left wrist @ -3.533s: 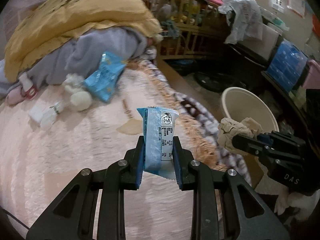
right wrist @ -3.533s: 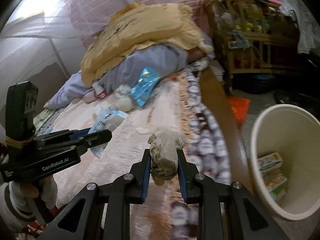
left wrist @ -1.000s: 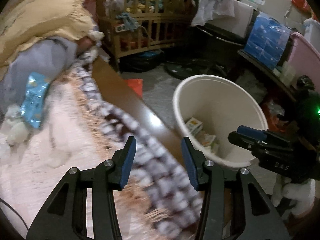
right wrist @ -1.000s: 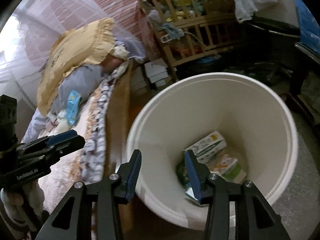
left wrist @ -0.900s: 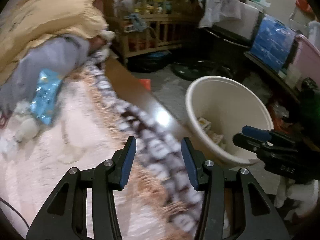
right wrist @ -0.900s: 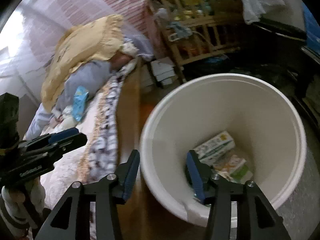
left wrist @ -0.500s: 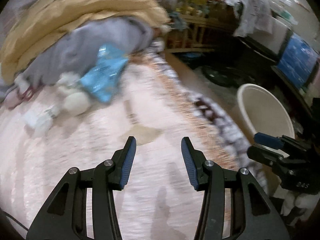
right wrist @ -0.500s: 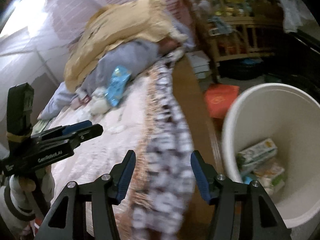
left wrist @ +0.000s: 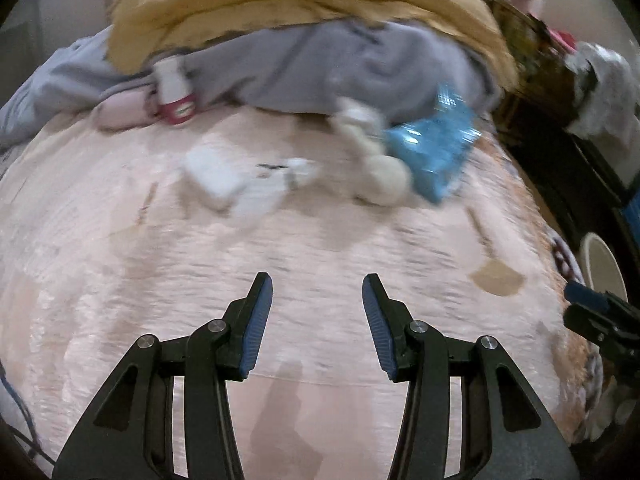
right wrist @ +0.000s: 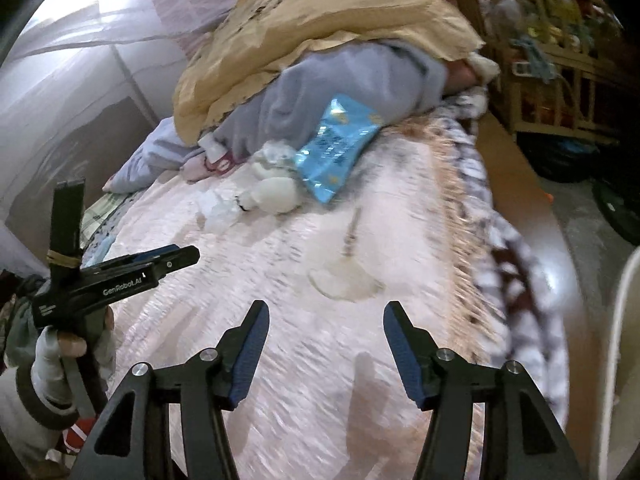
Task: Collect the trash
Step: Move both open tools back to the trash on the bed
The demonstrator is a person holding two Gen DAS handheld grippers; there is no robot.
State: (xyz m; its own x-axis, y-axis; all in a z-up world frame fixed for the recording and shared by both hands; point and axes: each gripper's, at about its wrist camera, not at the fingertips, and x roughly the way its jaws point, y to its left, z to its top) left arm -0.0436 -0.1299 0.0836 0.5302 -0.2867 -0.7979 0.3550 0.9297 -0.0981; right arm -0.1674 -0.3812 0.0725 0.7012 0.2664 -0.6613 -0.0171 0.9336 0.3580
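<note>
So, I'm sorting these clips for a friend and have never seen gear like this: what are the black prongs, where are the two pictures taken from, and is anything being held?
No machine here: a person carries a hand-held gripper in each hand, each with a wide-angle camera looking along its two fingers. One picture looks past the left hand-held gripper, the other past the right hand-held gripper. Both point down at a bed with a pink blanket.

On the blanket lie a blue snack packet, a white soft toy, some crumpled white wrappers and a flat beige scrap. Behind them are a grey garment and a yellow quilt. The white bin's rim shows at the right edge.

Nothing is held: both grippers are open and empty. The right one's jaws have just been opening.
</note>
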